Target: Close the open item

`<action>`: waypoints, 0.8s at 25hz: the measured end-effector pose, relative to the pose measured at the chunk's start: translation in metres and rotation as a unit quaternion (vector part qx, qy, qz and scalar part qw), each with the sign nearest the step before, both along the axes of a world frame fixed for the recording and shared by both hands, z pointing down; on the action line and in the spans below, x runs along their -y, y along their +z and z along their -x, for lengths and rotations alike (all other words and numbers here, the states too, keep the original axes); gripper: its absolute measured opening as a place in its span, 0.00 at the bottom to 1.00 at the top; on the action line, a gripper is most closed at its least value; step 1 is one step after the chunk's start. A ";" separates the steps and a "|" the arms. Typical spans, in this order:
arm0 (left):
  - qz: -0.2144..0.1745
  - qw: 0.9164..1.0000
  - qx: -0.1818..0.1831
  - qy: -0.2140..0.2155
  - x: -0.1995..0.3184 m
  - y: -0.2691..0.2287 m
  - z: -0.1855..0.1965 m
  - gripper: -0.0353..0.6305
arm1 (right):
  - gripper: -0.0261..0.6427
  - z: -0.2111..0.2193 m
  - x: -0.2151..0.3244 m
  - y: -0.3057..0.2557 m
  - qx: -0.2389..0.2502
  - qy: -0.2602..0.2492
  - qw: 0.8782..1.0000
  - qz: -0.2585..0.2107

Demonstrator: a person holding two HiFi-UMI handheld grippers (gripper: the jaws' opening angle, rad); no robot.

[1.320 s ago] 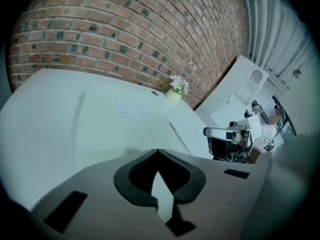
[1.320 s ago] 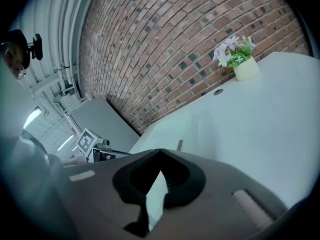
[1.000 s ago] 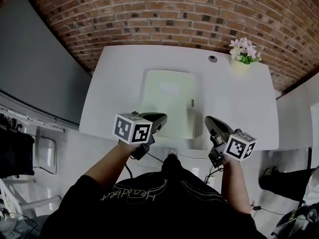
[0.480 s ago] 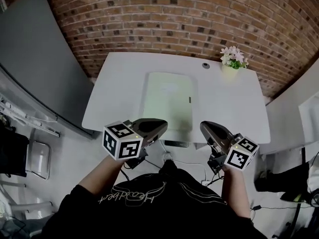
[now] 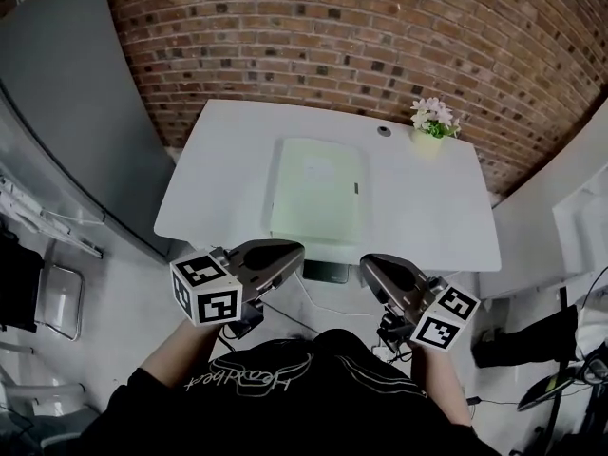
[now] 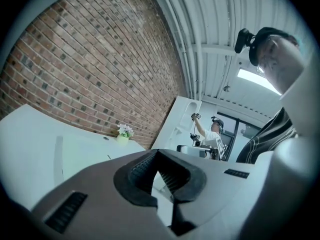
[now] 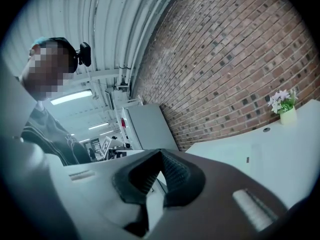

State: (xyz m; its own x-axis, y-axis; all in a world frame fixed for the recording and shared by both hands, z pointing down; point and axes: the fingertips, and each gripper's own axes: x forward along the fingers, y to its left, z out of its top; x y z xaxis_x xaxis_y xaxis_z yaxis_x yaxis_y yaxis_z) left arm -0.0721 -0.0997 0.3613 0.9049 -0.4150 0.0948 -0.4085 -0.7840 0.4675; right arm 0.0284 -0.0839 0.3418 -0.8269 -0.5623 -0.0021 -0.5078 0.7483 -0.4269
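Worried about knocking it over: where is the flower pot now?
In the head view, the flower pot stands at the far right corner of the white table, by the brick wall, right of the pale green case.

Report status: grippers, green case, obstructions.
Left gripper and right gripper shut, empty, short of the table. Green case lies flat, looks closed. Flower pot at far corner, out of the way.

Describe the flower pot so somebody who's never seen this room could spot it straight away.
Find the brick wall and the white table against it. At the table's far right corner, beside a small round hole, stands the flower pot. It is the only upright thing there: a pale yellow pot of pink and white blossoms, unlike the flat pale green case at the middle.
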 end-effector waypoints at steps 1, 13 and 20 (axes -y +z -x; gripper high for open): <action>0.000 1.000 -0.004 0.002 -0.004 0.001 0.000 0.06 | 0.04 0.003 -0.004 0.002 0.003 -0.002 1.000 0.000; 0.012 1.000 -0.005 0.007 -0.063 0.011 -0.027 0.06 | 0.04 -0.018 -0.071 0.012 0.046 -0.020 0.999 0.012; -0.007 1.000 -0.005 0.010 -0.124 -0.011 -0.062 0.06 | 0.04 -0.050 -0.128 -0.009 0.052 -0.019 0.998 -0.009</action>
